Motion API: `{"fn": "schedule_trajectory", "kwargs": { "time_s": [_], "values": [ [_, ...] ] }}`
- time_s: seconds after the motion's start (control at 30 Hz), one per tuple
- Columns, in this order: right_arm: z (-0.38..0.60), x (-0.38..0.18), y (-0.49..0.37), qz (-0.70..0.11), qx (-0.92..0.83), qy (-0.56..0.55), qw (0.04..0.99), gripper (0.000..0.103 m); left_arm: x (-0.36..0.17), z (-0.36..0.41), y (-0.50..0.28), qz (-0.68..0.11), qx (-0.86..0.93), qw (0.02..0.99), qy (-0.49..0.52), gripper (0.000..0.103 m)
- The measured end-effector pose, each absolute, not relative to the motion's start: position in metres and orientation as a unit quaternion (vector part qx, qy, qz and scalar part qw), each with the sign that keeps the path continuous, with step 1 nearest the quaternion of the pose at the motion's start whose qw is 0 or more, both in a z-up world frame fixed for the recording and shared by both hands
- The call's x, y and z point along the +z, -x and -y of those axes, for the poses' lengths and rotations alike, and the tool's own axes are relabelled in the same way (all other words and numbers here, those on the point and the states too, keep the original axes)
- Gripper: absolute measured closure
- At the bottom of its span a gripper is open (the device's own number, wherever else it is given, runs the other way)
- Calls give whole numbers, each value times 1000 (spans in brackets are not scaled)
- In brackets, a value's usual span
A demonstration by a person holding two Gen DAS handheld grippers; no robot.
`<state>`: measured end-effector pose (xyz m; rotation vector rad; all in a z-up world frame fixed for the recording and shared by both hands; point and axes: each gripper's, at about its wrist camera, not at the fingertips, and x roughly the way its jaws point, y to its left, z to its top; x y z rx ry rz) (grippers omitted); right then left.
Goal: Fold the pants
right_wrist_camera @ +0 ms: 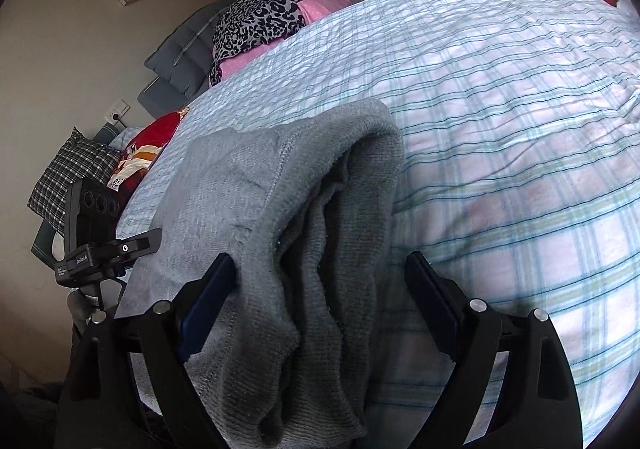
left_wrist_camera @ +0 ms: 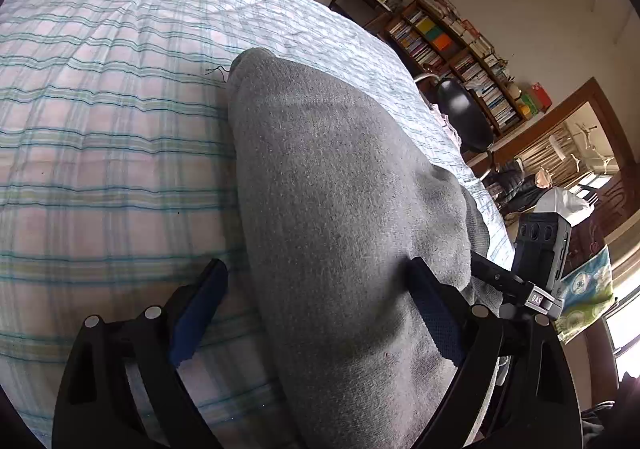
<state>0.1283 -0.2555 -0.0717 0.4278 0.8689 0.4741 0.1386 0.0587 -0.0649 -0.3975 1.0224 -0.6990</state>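
Grey knit pants [left_wrist_camera: 340,189] lie on a bed with a plaid sheet [left_wrist_camera: 100,109]. In the left wrist view my left gripper [left_wrist_camera: 316,273] is open, its fingers wide apart, one over the sheet and one over the pants, nothing held. In the right wrist view the pants [right_wrist_camera: 304,229] show their bunched, ribbed end with several folds. My right gripper [right_wrist_camera: 320,269] is open, its fingers straddling that bunched end without closing on it. The other gripper's body shows at the edge of each view.
Pillows and a leopard-print cloth [right_wrist_camera: 260,21] lie at the head of the bed. A bookshelf [left_wrist_camera: 460,49], a black chair [left_wrist_camera: 464,117] and a doorway stand beyond the bed's far side. A checked cushion [right_wrist_camera: 72,177] lies beside the bed.
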Motion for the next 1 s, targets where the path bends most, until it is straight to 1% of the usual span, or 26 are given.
{"fn": "schedule_trajectory", "kwargs": {
  "time_s": [0.07, 0.13, 0.2, 0.3, 0.37, 0.4, 0.43, 0.47, 0.5, 0.53, 0.57, 0.6, 0.67, 0.77, 0.8, 0.87, 1.0],
  "values": [
    [250, -73, -131, -420, 238, -206, 852, 23, -66, -57, -135, -477, -331, 794, 183, 13],
    [245, -73, -132, -420, 239, -199, 852, 24, -65, -56, -134, -477, -338, 791, 177, 14],
    [244, -73, -132, -421, 244, -202, 850, 28, -61, -52, -133, -479, -349, 787, 173, 15],
    [245, -74, -135, -421, 251, -205, 847, 28, -59, -44, -130, -480, -363, 782, 162, 16],
    [242, -75, -136, -419, 252, -187, 852, 28, -59, -40, -130, -482, -361, 783, 156, 17],
    [240, -76, -137, -417, 253, -180, 854, 28, -59, -39, -131, -483, -360, 783, 156, 21],
    [239, -76, -138, -417, 253, -180, 854, 28, -59, -37, -132, -484, -361, 782, 156, 27],
    [239, -76, -137, -415, 256, -178, 855, 35, -58, -37, -131, -483, -363, 782, 156, 33],
    [238, -75, -135, -411, 264, -179, 854, 42, -56, -36, -131, -481, -364, 782, 155, 36],
    [239, -74, -133, -408, 265, -181, 855, 45, -55, -36, -129, -479, -366, 783, 153, 42],
    [241, -74, -131, -404, 267, -186, 855, 52, -53, -35, -129, -475, -367, 785, 152, 47],
    [242, -73, -130, -400, 269, -192, 855, 57, -52, -36, -128, -472, -369, 786, 152, 50],
    [246, -70, -128, -391, 274, -205, 854, 61, -47, -37, -127, -466, -369, 790, 153, 59],
    [247, -61, -124, -375, 277, -213, 859, 64, -36, -34, -127, -456, -368, 797, 148, 66],
    [250, -58, -123, -369, 279, -215, 860, 64, -32, -32, -127, -452, -368, 799, 145, 67],
    [253, -51, -121, -357, 283, -217, 863, 65, -22, -29, -128, -441, -370, 806, 140, 73],
    [266, -35, -120, -333, 275, -217, 876, 65, -5, -15, -137, -428, -378, 810, 130, 74]
  ]
}}
